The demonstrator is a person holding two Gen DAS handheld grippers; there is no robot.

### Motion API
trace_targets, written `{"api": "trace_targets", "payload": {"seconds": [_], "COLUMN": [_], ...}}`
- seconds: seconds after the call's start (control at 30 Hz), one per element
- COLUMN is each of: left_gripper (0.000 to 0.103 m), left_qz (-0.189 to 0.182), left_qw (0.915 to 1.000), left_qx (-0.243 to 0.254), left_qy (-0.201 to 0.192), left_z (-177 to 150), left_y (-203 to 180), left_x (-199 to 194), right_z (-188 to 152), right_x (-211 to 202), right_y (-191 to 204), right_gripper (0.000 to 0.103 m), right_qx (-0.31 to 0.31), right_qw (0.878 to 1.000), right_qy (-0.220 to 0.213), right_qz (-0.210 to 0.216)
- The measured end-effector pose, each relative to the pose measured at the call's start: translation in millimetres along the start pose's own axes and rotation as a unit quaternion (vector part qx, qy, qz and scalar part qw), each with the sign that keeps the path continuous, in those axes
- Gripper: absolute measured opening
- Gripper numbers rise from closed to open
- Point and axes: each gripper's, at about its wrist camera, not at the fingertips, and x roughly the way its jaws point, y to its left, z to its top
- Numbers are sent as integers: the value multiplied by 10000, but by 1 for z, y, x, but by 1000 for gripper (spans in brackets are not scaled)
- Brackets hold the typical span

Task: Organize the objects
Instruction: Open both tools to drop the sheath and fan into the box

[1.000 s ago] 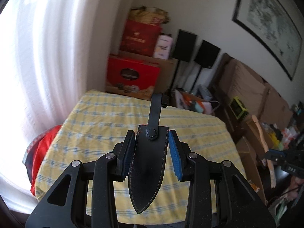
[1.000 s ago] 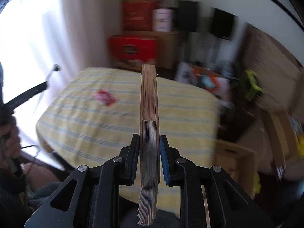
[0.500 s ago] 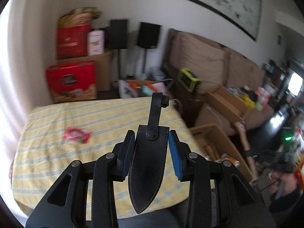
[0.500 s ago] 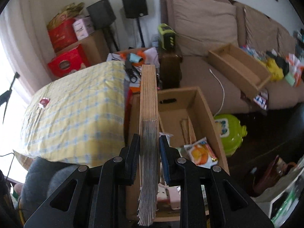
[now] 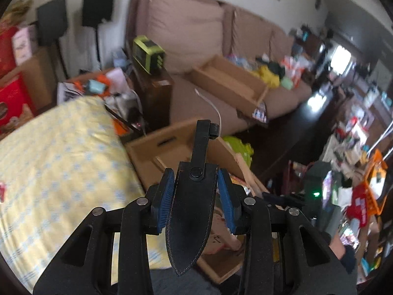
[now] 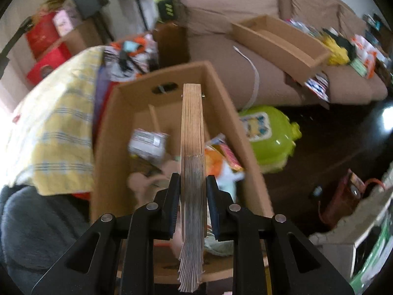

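Left gripper [image 5: 195, 198] clamped on a black leather sheath [image 5: 190, 217], blue pads pressed to both edges, strap pointed to twelve o'clock. Hung above an open cardboard box [image 5: 157, 151] on the floor, with the yellow checked tablecloth [image 5: 56, 162] off at nine o'clock. Right gripper [image 6: 192, 200] squeezed on a folded wooden fan [image 6: 192, 152], ribs aimed to twelve, right over that same box [image 6: 218, 93]. Spotted packets jumbled inside, and a green toy [image 6: 270, 140] outside at three o'clock.
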Motion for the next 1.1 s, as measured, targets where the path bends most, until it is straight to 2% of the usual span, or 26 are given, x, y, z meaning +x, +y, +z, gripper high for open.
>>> {"api": "trace_targets", "payload": {"seconds": [0.27,0.5,0.67,0.8,0.87,1.0,1.07,1.1], "left_gripper": [34,34,37,59,59,61,68,75], "left_qz": [188,78,-75,-277,-288,28,249,471], "left_qw": [9953,9933,9873,9883,9907,9965,9979,9970], "left_qx": [156,5,150,164,124,-128,-406,-567], "left_qy": [932,1155,1581,1493,1326,820,439,248], "left_z": [-32,-41,-39,-34,-28,-12,-6,-4], "left_y": [-34,-28,-26,-18,-7,36,75,96], "left_x": [95,116,124,109,94,50,22,7], "right_z": [-14,-14,-11,-6,-2,6,12,14], "right_x": [22,26,23,16,10,-5,-14,-19], "right_y": [-4,-8,-6,-4,2,26,44,55], "right_gripper": [21,21,25,28,28,29,32,32], "right_qx": [86,165,134,114,47,-195,-349,-436], "right_qw": [9990,9985,9989,9993,9996,9995,9987,9979], "right_qy": [360,482,437,339,271,78,-55,-133], "right_qz": [231,207,91,85,67,215,361,458]}}
